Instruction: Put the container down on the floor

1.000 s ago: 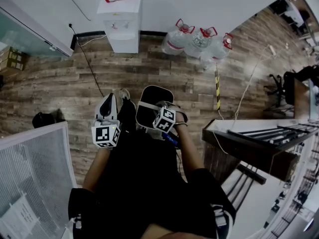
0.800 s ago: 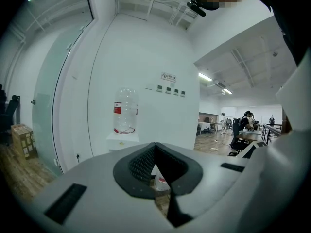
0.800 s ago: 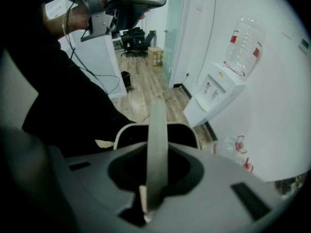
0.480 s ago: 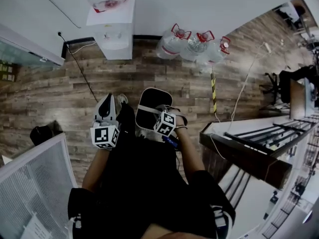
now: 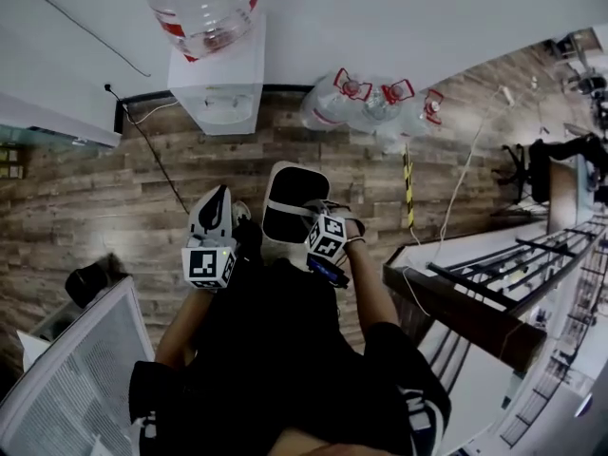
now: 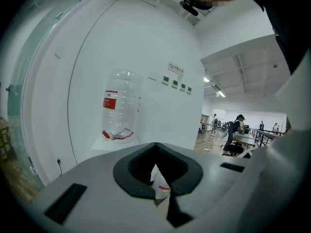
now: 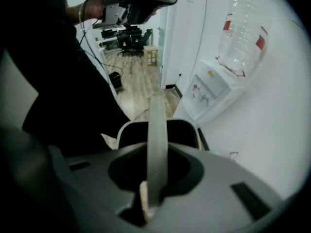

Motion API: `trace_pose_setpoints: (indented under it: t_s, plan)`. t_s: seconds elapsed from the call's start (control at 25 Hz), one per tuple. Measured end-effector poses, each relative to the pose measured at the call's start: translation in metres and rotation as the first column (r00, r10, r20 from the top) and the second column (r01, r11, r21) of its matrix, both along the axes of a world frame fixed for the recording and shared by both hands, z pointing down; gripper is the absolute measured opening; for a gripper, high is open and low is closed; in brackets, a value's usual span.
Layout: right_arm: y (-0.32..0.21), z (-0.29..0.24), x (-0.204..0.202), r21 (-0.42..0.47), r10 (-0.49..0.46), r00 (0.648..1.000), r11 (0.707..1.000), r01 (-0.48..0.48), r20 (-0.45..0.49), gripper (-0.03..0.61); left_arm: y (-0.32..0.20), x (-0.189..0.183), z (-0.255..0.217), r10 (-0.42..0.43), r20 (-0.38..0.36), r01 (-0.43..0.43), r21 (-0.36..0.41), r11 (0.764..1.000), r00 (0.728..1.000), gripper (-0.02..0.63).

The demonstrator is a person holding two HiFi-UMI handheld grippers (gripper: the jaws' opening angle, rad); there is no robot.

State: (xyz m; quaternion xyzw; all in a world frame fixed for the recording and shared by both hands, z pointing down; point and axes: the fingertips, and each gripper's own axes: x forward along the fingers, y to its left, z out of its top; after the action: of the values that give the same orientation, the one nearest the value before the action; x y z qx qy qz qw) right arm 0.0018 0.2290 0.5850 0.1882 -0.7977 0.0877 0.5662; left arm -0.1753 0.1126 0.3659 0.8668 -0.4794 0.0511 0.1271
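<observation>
1. Container (image 5: 293,190): white bin with a dark inside and 1 pale handle (image 7: 157,130) strapped across its mouth. It hangs in front of the person, between the 2 grippers and above the floor (image 5: 114,179). It is carried by the handle alone.

2. Right gripper (image 5: 312,218): jaws clamped on the handle, which runs straight up between them in the right gripper view. The bin's rim shows just past them. Its marker cube (image 5: 326,238) faces up.

3. Left gripper (image 5: 218,207): just left of the bin. Jaws drawn together with nothing gripped; only a jug far off shows through the slot in the left gripper view. Its marker cube (image 5: 209,266) faces up.

4. Dispenser (image 5: 220,88): white, standing against the wall ahead, with 1 clear bottle (image 5: 201,8) upended on top, red-labelled.

5. Jugs (image 5: 366,103): 3, clear with red caps, in a row on the floor, right of the dispenser.

6. Floor: wood planks, with a cable trailing across.

7. Desk (image 5: 475,283): at the person's right, dark-edged.

8. Partition (image 5: 85,369): pale panel at lower left.
</observation>
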Motion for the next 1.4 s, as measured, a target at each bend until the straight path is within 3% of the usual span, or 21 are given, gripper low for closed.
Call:
trace_pose_setpoints:
  t_s: [0.48,0.68,0.92,1.4]
  plan:
    - [-0.127,0.022,0.004,0.027,-0.028,0.999,0.999,0.028,-0.017,0.077,-0.077,-0.003,0.005,-0.001,-0.021,0.001,-0.03,1.0,1.0,0.029]
    - [-0.167,0.049,0.021,0.0,-0.071,0.997,0.997,0.071,-0.013,0.077,-0.104,0.02,0.011,-0.026,0.006,0.026,-0.023,0.999,1.0,0.029]
    - [-0.206,0.081,0.036,-0.023,-0.14,0.99,0.99,0.14,0.0,0.077,-0.143,0.043,0.019,-0.128,0.01,0.129,-0.033,0.991,0.992,0.029]
    - [-0.273,0.172,0.073,-0.051,-0.157,0.987,0.986,0.159,0.04,0.077,-0.203,0.114,0.056,-0.104,0.043,0.105,-0.035,0.994,0.994,0.029]
